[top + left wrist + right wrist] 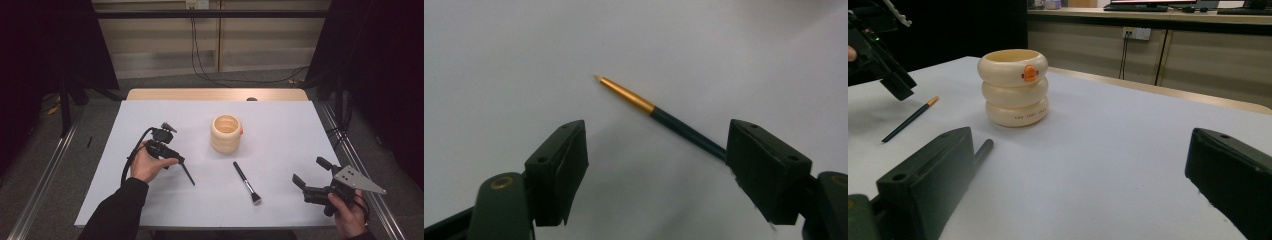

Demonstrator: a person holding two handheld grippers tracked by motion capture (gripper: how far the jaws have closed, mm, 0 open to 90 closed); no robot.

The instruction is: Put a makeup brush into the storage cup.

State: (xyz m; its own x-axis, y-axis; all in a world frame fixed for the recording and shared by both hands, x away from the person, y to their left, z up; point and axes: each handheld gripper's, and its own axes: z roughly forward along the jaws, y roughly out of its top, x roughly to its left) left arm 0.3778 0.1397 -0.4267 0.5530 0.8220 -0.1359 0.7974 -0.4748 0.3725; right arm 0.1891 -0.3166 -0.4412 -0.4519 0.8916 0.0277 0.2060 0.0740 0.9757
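With its jaws apart and nothing yet between them, the left gripper (176, 159) hovers over the thin brush (659, 114) lying mid-frame on the table (280, 125); a closing off-centre could roll or flick the slim handle away.

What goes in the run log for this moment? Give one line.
left gripper: open, over thin brush | right gripper: open, idle | cup: upright | makeup brush: on table

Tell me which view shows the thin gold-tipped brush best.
The left gripper view: the thin brush lies close, its gold tip and dark handle sharp. The high view shows it small beside the left gripper; the right gripper view shows it far off at the left.
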